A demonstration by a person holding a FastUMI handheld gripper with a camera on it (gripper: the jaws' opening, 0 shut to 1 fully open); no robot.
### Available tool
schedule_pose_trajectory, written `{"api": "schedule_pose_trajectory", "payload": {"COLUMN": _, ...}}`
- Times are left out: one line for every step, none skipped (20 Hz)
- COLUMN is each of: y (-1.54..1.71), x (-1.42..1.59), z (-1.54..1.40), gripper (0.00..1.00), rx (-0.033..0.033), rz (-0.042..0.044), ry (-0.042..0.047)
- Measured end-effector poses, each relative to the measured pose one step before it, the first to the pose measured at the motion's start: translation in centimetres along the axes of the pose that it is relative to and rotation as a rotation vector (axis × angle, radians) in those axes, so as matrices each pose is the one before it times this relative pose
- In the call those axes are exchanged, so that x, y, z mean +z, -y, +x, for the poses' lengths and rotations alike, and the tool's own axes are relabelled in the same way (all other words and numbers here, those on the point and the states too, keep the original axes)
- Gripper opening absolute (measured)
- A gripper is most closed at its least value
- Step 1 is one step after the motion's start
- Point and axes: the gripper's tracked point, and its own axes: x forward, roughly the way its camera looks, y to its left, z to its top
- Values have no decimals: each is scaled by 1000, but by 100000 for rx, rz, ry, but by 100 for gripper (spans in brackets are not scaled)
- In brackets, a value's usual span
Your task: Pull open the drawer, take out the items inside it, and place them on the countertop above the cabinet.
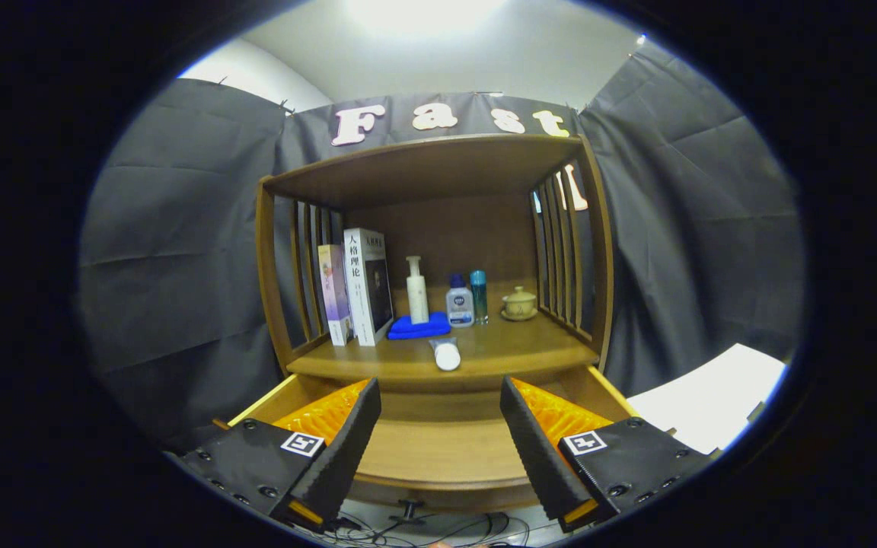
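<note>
The white book (366, 285) standing at the far left of the shelf bears 人格理论 down its spine. The print on the small bottle (459, 302) to its right is too small to read. Each finger of the gripper (440, 387), spread wide over the open drawer (438, 457), carries a square black-and-white marker.

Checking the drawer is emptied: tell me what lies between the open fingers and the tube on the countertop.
Gripper view: only bare drawer floor and the countertop's front edge lie between the gripper and the tube.

the wooden table (515, 352) carries two upright books (355, 285), a blue cloth (417, 328), a pump bottle (416, 291), two small bottles (467, 299), a lidded cup (519, 304) and a lying tube (446, 354).
</note>
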Motion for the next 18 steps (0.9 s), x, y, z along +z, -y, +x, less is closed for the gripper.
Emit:
{"api": "schedule_pose_trajectory", "payload": {"y": -40, "x": -1090, "z": -479, "gripper": 98, "rx": -352, "rz": 1305, "ry": -1124}}
{"api": "schedule_pose_trajectory", "payload": {"y": -150, "x": -929, "z": -275, "gripper": 98, "rx": 229, "rz": 883, "ry": -1147}}
{"api": "schedule_pose_trajectory", "payload": {"y": 144, "x": -869, "z": -66, "gripper": 98, "rx": -482, "rz": 215, "ry": -1221}}
{"api": "schedule_pose_trajectory", "payload": {"y": 315, "x": -745, "z": -75, "gripper": 98, "rx": -1187, "rz": 78, "ry": -1399}}
{"api": "schedule_pose_trajectory", "payload": {"y": 248, "x": -774, "z": -239, "gripper": 98, "rx": -1205, "rz": 722, "ry": -1175}}
{"api": "schedule_pose_trajectory", "payload": {"y": -141, "x": -562, "z": -284, "gripper": 98, "rx": -97, "rz": 1182, "ry": -431}}
{"api": "schedule_pose_trajectory", "payload": {"y": -206, "x": -515, "z": -252, "gripper": 98, "rx": 240, "rz": 669, "ry": 45}}
{"api": "schedule_pose_trajectory", "payload": {"y": -135, "x": -586, "z": -268, "gripper": 98, "rx": -77, "rz": -103, "ry": -146}}
{"api": "schedule_pose_trajectory", "payload": {"y": 19, "x": -902, "z": -225, "gripper": 98, "rx": -232, "rz": -254, "ry": -1086}}
{"api": "schedule_pose_trajectory", "payload": {"y": -229, "x": -886, "z": -240, "gripper": 98, "rx": 478, "rz": 195, "ry": -1518}}
{"api": "schedule_pose_trajectory", "payload": {"y": -470, "x": -816, "z": -226, "gripper": 98, "rx": 1011, "rz": 372, "ry": -1405}}
{"api": "schedule_pose_trajectory", "payload": {"y": -361, "x": -702, "z": -128, "gripper": 98, "rx": 1212, "rz": 319, "ry": -957}}
{"api": "schedule_pose_trajectory", "payload": {"y": -254, "x": -594, "z": 64, "gripper": 98, "rx": 909, "rz": 269, "ry": -488}}
{"api": "schedule_pose_trajectory", "payload": {"y": -78, "x": -550, "z": 123, "gripper": 98, "rx": 225, "rz": -380, "ry": -528}}
{"api": "schedule_pose_trajectory", "payload": {"y": 53, "x": -684, "z": 135, "gripper": 98, "rx": -433, "rz": -630, "ry": -1033}}
{"api": "schedule_pose_trajectory", "payload": {"y": 148, "x": -528, "z": 287, "gripper": 98, "rx": -734, "rz": -529, "ry": -1051}}
{"api": "schedule_pose_trajectory", "payload": {"y": 112, "x": -432, "z": 205, "gripper": 98, "rx": -780, "rz": -408, "ry": -594}}
{"api": "schedule_pose_trajectory", "payload": {"y": 187, "x": -225, "z": 309, "gripper": 98, "rx": -1229, "rz": -598, "ry": -333}}
